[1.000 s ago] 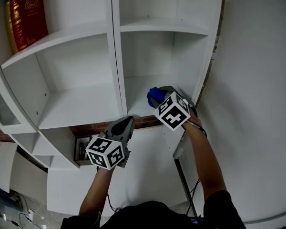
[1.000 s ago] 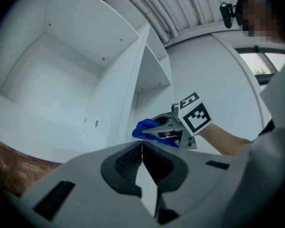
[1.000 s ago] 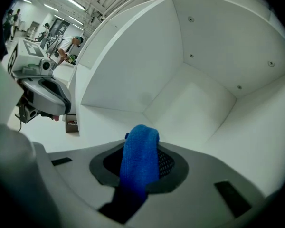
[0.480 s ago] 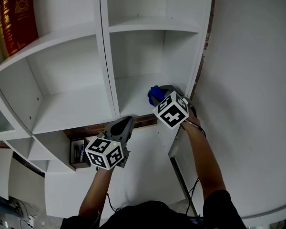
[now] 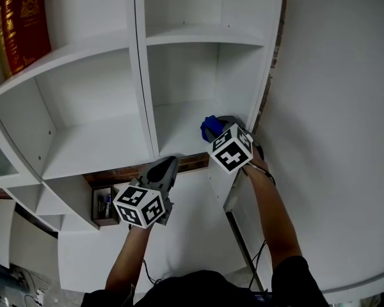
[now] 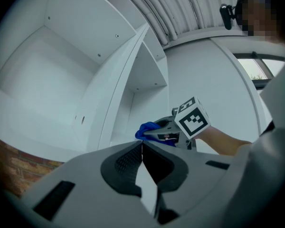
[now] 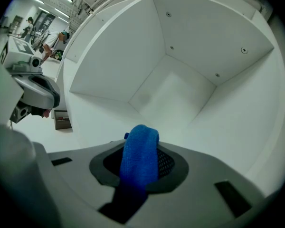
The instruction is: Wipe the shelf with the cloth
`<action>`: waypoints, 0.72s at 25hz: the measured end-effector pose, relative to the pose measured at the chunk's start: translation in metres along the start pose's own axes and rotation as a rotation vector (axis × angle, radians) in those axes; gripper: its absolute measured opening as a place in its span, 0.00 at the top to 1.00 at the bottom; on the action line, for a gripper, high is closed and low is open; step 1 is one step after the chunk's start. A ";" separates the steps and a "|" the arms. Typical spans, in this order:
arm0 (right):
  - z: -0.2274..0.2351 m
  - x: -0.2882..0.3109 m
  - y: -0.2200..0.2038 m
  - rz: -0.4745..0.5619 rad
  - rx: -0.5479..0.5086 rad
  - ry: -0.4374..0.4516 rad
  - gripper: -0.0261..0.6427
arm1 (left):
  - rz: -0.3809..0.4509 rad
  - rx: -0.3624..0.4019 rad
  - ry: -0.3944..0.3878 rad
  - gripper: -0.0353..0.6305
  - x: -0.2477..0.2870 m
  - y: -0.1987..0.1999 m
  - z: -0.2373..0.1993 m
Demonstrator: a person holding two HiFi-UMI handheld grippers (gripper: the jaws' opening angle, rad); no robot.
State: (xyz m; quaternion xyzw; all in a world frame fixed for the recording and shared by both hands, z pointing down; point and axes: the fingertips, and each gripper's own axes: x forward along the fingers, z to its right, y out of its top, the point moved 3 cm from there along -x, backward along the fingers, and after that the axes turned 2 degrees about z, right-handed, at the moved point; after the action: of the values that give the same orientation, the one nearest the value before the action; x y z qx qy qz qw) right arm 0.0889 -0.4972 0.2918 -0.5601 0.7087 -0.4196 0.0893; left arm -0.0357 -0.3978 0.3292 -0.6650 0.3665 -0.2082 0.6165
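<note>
In the head view I see only a blue corner of the cloth [image 5: 208, 124], at 11 o'clock from the marker cube [image 5: 231, 149] on the right hand-held gripper [image 5: 216, 125]. The rest sits behind it, so I cannot tell whether it touches the shelf [image 5: 176, 125]. The red book [image 5: 25, 18] at 10 o'clock is cut off by the top edge. The contents of the dark box [image 5: 104, 204] at 8 o'clock are too small to name.

Blue cloth [image 5: 208, 125], white shelf [image 5: 96, 142], dark red book [image 5: 25, 19].

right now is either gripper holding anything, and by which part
The right gripper is shut on the blue cloth, clamping a bunched fold; the left gripper is shut on nothing.
</note>
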 end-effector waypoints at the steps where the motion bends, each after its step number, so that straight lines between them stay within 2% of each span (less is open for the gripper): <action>1: 0.000 -0.001 -0.001 -0.005 -0.007 -0.003 0.81 | 0.001 -0.002 0.000 0.92 0.000 0.000 0.000; 18: -0.001 -0.029 -0.017 -0.014 0.011 -0.072 0.81 | -0.014 0.000 -0.029 0.92 -0.012 -0.002 0.017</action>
State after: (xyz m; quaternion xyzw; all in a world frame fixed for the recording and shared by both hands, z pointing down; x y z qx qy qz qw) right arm 0.1105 -0.4720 0.2947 -0.5792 0.6988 -0.4038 0.1148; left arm -0.0310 -0.3776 0.3307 -0.6705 0.3527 -0.2028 0.6203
